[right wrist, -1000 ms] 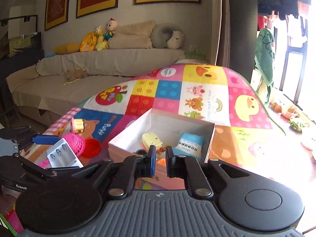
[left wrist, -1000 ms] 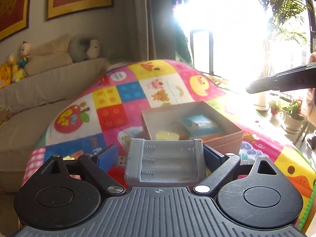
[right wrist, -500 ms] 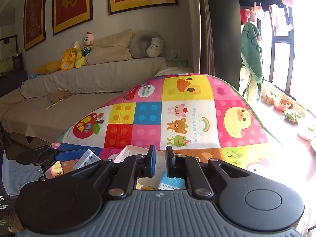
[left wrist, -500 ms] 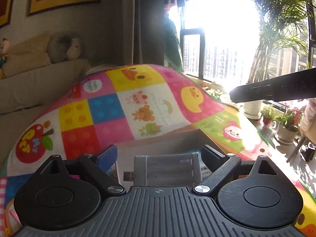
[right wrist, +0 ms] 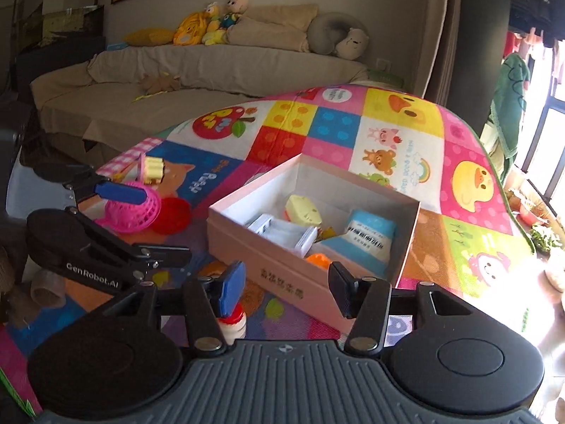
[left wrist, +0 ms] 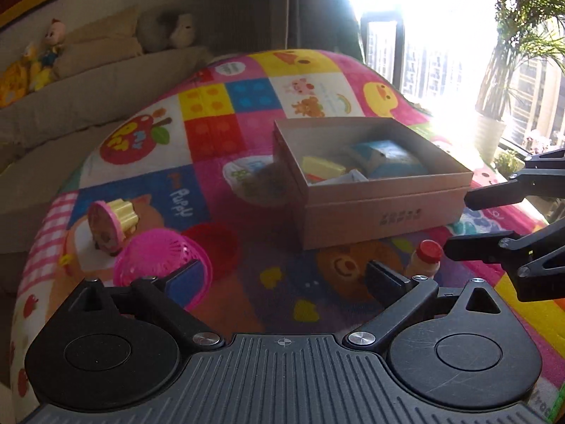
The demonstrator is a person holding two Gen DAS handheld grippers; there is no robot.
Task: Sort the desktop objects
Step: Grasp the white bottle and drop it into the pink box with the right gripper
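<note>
While a bright patchwork play mat (left wrist: 219, 130) covers the whole table, an open cardboard box (right wrist: 282, 279) sits on it toward the window side, and it already holds several sorted things: a grey battery holder (right wrist: 282, 231) lying against the near wall, a blue packet (right wrist: 369, 235) in the right corner, a pale yellow toy (right wrist: 303, 210) behind the holder and a small orange piece (right wrist: 317, 259) by the front wall. To the left of the box, still out on the mat, a pink mesh basket (left wrist: 159, 261) lies tipped beside a red lid (left wrist: 212, 243), with a pink-and-yellow toy cupcake (left wrist: 111, 221) just beyond them. The left tongs (left wrist: 282, 279) hover low over the mat in front of the box, their jaws having just been opening, and they now stand wide with nothing between them; the blue pad (left wrist: 185, 279) of one finger overlaps the basket's edge in the left wrist view. The right tongs (right wrist: 286, 288) point at the box's near corner, their jaws having just been opening to a middling gap, and nothing is between them. A small red-capped bottle (right wrist: 231, 323) stands upright on the mat just below the right tongs' blue finger, which hides part of its cap; whether the two touch cannot be told.
</note>
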